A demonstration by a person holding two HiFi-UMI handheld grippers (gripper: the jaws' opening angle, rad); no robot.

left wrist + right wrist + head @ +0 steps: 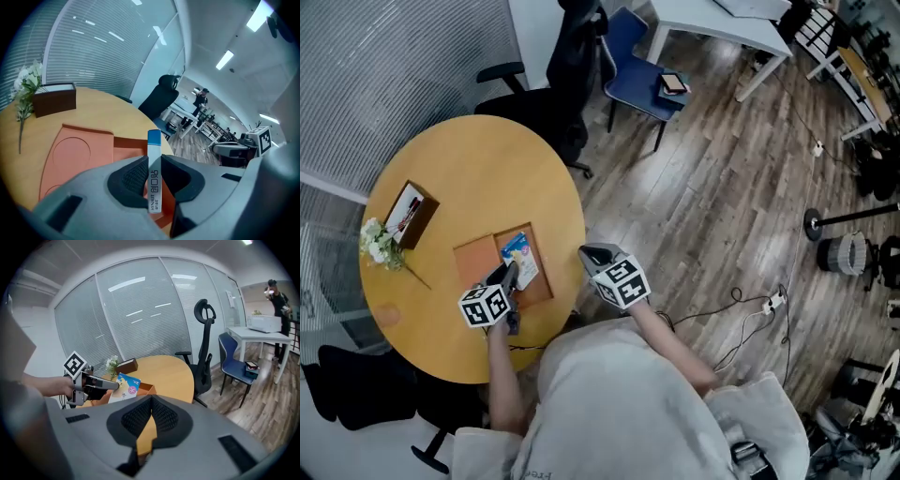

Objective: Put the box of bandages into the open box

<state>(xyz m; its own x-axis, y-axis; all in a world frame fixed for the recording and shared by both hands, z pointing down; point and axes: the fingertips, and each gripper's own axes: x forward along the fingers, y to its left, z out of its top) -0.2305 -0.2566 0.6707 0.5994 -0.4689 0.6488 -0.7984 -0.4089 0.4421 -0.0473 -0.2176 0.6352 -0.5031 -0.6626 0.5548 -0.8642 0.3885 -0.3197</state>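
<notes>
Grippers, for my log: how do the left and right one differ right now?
The left gripper is clamped on the bandage box; the right gripper is shut on nothing. The left gripper is over the open box; the right gripper is by the edge of the table. Both carry a marker cube.

Head view looks down; all share the table (459, 159).

Round wooden table (469, 159), open orange box (478, 258), brown holder (411, 214), white flowers (380, 246)
</notes>
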